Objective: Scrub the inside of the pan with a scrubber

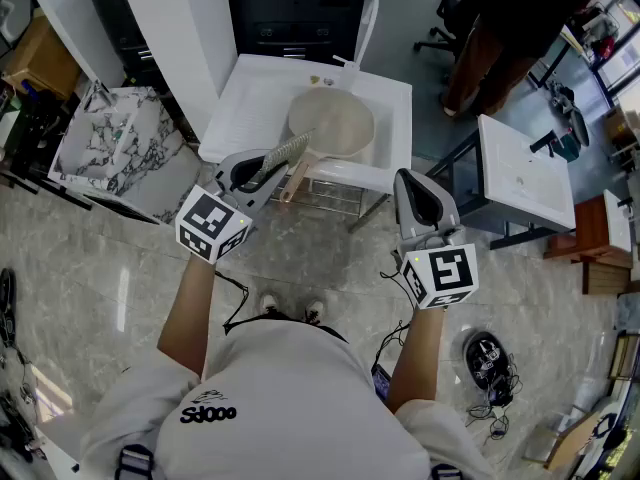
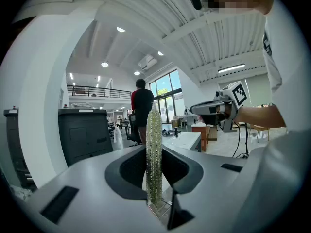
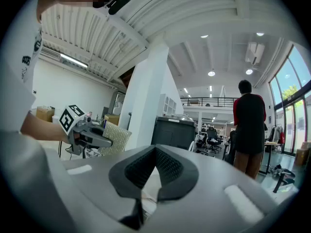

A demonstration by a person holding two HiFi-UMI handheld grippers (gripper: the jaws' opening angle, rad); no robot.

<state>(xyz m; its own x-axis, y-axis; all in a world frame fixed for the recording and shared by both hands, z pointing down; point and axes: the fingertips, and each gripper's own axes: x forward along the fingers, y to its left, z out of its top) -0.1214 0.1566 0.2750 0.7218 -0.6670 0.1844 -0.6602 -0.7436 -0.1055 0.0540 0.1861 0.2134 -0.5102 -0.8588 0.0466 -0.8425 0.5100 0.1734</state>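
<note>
Head view: the pan (image 1: 331, 121) lies flat in the sunken white counter (image 1: 250, 98), its bowl facing up and its wooden handle (image 1: 297, 179) pointing back toward the person. The left tongs (image 1: 256, 173) hover at the near edge of the counter, just left of the handle, gripping the scrubber (image 1: 286, 152). The scrubber's free end reaches toward the pan's near rim but looks apart from it. The right tongs (image 1: 409, 182) hang near the counter's right front corner, well clear of the pan.

Left gripper view: the left tongs (image 2: 154, 152) are clamped on the scrubber (image 2: 154, 127), which stands edge-on between the jaws. The pan is out of this view. The right tongs (image 2: 209, 108) show off to the side, and a person (image 2: 142, 106) stands far behind.

Right gripper view: the right tongs (image 3: 154, 153) have their jaws drawn together at the tips with nothing between them. The left tongs (image 3: 90, 136) and the scrubber (image 3: 116, 136) show at the left. No pan is visible here either.

Scrubbing looks not yet begun; this seems the approach. The next move likely calls for lowering the scrubber forward into the bowl until its face presses the inside, perhaps with the right tongs steadying the handle.
</note>
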